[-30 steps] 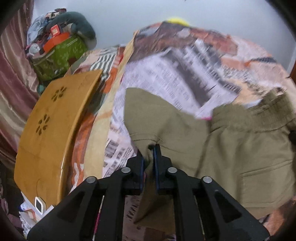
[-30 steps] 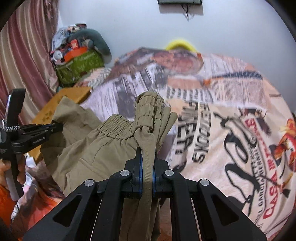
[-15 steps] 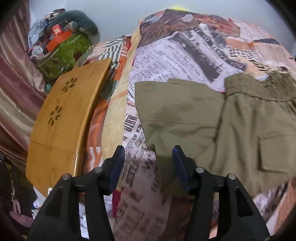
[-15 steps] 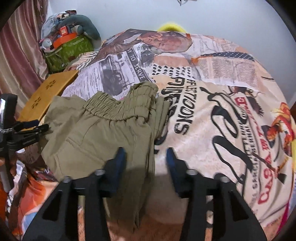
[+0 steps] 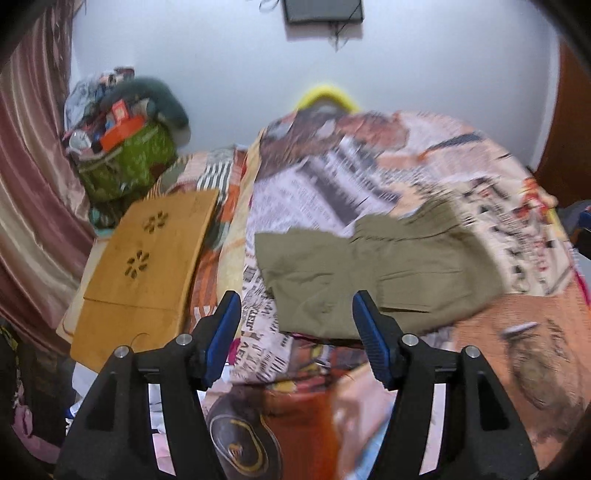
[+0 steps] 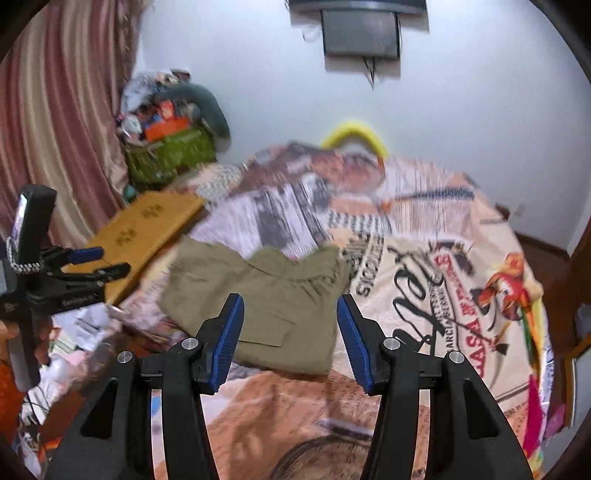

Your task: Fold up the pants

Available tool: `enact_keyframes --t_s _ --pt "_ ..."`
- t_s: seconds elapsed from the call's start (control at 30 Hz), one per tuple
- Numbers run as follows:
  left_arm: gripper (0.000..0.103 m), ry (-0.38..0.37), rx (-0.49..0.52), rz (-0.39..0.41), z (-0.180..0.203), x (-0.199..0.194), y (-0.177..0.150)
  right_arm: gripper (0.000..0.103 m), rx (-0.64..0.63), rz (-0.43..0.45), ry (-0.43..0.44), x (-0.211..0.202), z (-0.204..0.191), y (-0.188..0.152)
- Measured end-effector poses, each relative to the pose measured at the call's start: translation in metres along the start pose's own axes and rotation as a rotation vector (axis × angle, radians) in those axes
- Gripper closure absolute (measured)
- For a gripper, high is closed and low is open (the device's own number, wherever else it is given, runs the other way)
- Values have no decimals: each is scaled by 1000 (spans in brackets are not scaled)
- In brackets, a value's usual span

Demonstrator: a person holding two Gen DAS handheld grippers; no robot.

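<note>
Left wrist view looks down along the left gripper, whose blue-padded jaws stand apart with nothing between them; they have just been opening, and the cloth they pinched a second ago is no longer in them. Beyond the fingertips the olive pants lie folded into a flat, roughly rectangular bundle on the newspaper-print bedspread, near the bed's front-left edge, with a flapped cargo pocket facing up. Left of the bed sits a wooden lap table with flower-shaped cut-outs, and behind it a green bag heaped with odds and ends against the striped curtain. A dark screen hangs on the pale wall above the bed.

From the right wrist view, the right gripper likewise has its jaws parted and holds nothing; its jaws have also just been opening. The pants appear past its tips, elastic waistband toward the far side, resting free of both tools. At the left edge of this view the left gripper shows from the side, held in a person's hand, clear of the cloth. Much of both pictures is smeared by motion blur
</note>
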State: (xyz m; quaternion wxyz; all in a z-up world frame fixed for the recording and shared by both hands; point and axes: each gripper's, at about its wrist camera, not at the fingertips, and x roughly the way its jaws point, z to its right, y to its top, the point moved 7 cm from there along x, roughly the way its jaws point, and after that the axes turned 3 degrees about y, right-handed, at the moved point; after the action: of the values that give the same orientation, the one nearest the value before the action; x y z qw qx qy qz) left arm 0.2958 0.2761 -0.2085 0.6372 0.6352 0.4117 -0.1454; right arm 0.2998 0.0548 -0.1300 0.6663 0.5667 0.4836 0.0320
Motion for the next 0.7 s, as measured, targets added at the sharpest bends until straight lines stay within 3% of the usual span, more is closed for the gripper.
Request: enact_keyframes --t_s 0.23,0.43,0.7 --pt "35 -84 -48 184 3 -114 7 55 -35 180 34 -89 -36 21" --pt "35 -89 -75 342 1 -199 4 55 -65 314 46 -155 -60 28" --pt "34 -91 -92 520 2 -294 -13 55 -111 438 48 -211 -87 20"
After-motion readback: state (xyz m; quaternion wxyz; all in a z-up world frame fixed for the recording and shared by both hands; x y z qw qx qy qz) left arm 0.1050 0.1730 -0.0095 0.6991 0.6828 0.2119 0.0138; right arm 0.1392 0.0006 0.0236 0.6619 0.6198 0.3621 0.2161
